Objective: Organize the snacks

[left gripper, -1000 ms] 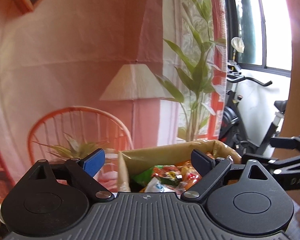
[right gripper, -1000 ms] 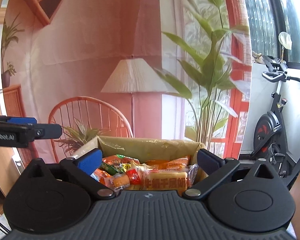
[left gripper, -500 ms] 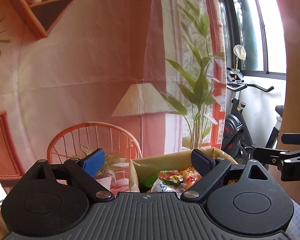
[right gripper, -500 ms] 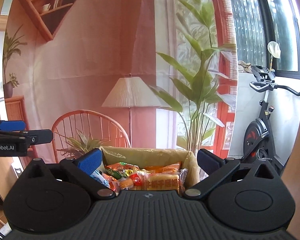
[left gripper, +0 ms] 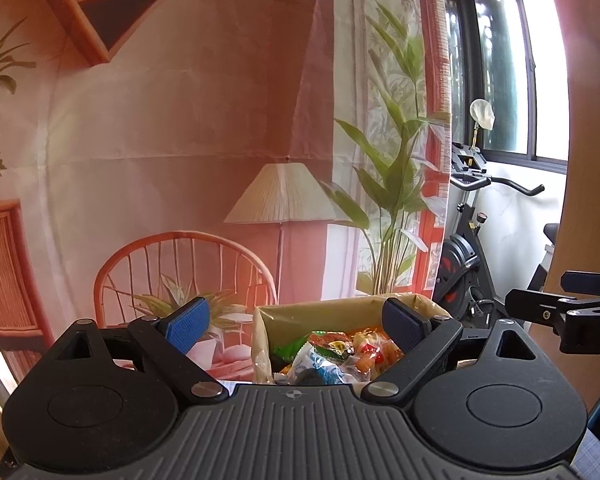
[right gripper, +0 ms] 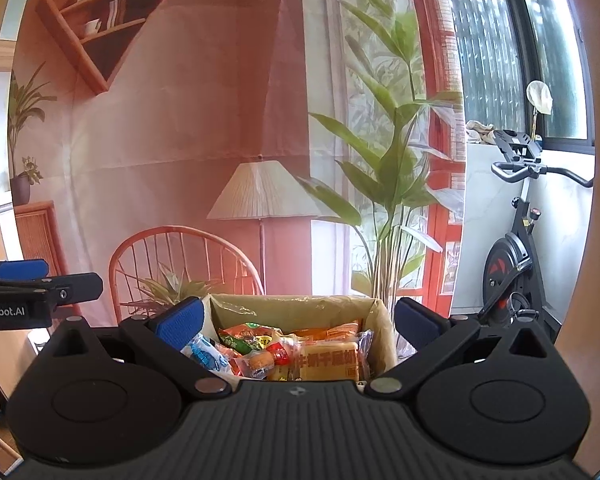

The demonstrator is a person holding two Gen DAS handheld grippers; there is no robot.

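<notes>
A brown cardboard box [left gripper: 312, 311] full of mixed snack packets [left gripper: 332, 354] sits just ahead of both grippers. In the right wrist view the box [right gripper: 300, 304] holds an orange packet with red lettering [right gripper: 326, 364], a blue-white packet [right gripper: 204, 354] and green and red ones. My left gripper [left gripper: 296, 322] is open and empty, its fingers level with the box top. My right gripper [right gripper: 298, 320] is open and empty, spanning the box width. The right gripper shows at the right edge of the left view [left gripper: 564, 314]; the left gripper shows at the left edge of the right view [right gripper: 40, 292].
A printed backdrop [right gripper: 220, 120] with a lamp, chair and shelf hangs behind the box. An exercise bike [right gripper: 516, 248] stands at the right by the window. A wooden panel [left gripper: 588, 160] borders the right edge.
Both grippers have tilted up and drawn back a little, so the box sits lower and smaller and more of the backdrop's shelf shows. Both stay open and empty.
</notes>
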